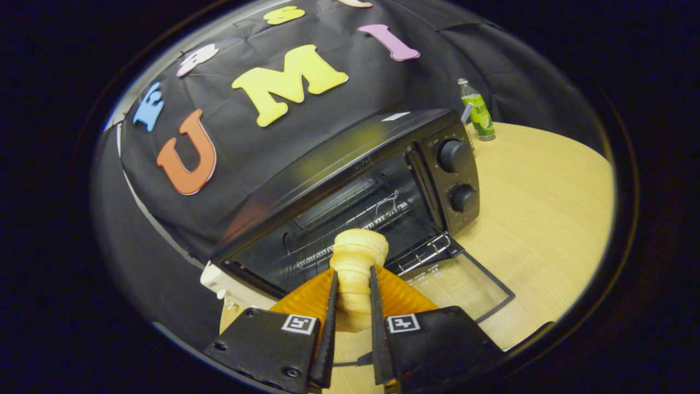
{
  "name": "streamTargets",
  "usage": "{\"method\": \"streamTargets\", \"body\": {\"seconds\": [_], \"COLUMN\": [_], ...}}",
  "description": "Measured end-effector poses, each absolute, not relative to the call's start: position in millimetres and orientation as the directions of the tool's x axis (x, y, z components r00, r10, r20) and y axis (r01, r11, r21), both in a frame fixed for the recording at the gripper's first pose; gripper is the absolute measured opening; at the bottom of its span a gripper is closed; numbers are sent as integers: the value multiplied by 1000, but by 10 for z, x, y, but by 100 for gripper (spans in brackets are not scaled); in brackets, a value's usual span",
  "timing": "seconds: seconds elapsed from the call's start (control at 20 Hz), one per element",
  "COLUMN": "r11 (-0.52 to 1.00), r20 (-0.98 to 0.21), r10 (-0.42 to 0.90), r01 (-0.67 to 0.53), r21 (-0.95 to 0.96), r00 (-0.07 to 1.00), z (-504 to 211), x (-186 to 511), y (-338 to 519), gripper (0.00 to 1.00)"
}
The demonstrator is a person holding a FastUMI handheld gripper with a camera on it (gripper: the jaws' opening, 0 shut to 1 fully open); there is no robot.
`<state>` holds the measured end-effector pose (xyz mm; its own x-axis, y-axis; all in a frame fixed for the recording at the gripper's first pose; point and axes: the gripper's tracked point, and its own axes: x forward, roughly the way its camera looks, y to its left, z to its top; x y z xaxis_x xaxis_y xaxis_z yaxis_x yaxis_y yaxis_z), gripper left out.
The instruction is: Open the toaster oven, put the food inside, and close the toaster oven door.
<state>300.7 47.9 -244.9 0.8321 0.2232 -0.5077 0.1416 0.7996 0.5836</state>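
Gripping: gripper (353, 284) clamped on ridged food (356, 262), both fingers pressing.
Food: just before open oven (350, 186), door (465, 284) down.
Surface: pale wood table (547, 219).
Room: bottle (477, 109) at 1 o'clock beyond oven.

gripper (353, 284): two black blocky housings side by side | each housing carries a square black-and-white tag marker on its top corner | round screws on left housing | two thin flat fingers (331, 306), ribbed webs behind
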Motion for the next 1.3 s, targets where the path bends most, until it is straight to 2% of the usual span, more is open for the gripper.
{"method": "streamTargets", "body": {"seconds": [0.35, 0.5, 0.65, 0.7, 0.75, 0.85, 1.3], "r11": [810, 826, 841, 850, 866, 898, 945], "r20": [-494, -486, -478, -472, -473, -480, -479], "r10": [154, 155, 149, 148, 144, 144, 254], "r01": [178, 156, 143, 133, 121, 90, -109], "r21": [559, 541, 521, 510, 485, 431, 310], "r00": [856, 860, 866, 869, 869, 865, 841], "z": [-2597, -2642, -2589, -2546, -2531, -2484, -2225], "x": [3515, 3566, 3506, 3462, 3419, 3254, 2169], "y": [480, 530, 490, 475, 447, 391, 411], "gripper": [34, 36, 67, 73, 91, 100, 100]}}
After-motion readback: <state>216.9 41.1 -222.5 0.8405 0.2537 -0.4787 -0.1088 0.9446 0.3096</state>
